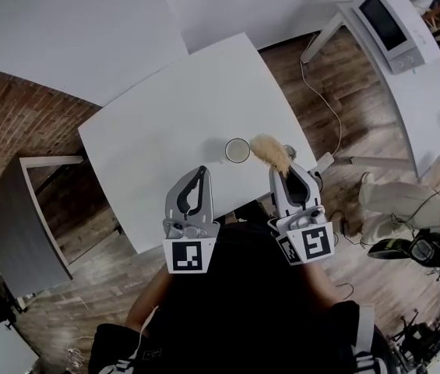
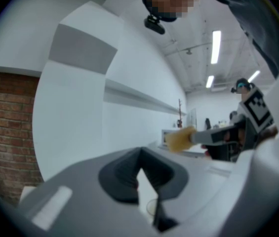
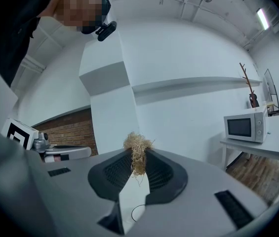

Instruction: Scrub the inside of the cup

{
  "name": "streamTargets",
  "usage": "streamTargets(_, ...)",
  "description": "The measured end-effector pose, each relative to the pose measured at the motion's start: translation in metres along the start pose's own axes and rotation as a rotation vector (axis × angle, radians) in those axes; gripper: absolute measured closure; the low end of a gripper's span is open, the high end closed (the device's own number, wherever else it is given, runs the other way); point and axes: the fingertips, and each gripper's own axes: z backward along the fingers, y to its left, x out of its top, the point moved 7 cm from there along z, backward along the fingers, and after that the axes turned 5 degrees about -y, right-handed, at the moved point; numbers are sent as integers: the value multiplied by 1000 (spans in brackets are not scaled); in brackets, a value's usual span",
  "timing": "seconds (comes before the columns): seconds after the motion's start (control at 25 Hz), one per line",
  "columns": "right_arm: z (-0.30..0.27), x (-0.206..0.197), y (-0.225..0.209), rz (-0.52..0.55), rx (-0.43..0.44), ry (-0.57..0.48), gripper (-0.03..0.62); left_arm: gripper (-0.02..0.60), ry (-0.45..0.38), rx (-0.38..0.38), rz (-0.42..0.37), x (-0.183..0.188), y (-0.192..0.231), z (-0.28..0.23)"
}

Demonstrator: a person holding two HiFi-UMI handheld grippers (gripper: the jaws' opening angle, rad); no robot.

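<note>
A small white cup (image 1: pixel 237 150) stands upright near the front edge of the white table (image 1: pixel 165 123). My right gripper (image 1: pixel 285 171) is shut on a tan fibrous scrubber (image 1: pixel 270 153), whose tuft hangs just right of the cup's rim and above it. In the right gripper view the scrubber (image 3: pixel 138 149) sticks up between the closed jaws (image 3: pixel 138 171), and the cup's rim (image 3: pixel 137 212) shows below them. My left gripper (image 1: pixel 197 179) is shut with nothing in it, a little to the cup's near left. In the left gripper view its closed jaws (image 2: pixel 139 171) sit over the cup (image 2: pixel 152 207), with the scrubber (image 2: pixel 179 139) at the right.
A microwave (image 1: pixel 388 22) sits on a white counter at the back right, also in the right gripper view (image 3: pixel 243 125). A cable (image 1: pixel 325 92) trails over the wooden floor. A grey cabinet (image 1: pixel 25 224) stands left of the table. A person's legs (image 1: pixel 391 197) are at the right.
</note>
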Motion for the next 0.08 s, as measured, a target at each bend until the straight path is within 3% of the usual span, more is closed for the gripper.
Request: streamTargets(0.08,0,-1,0,1,3,2,539,578,3,-1,-1,0,-1,0)
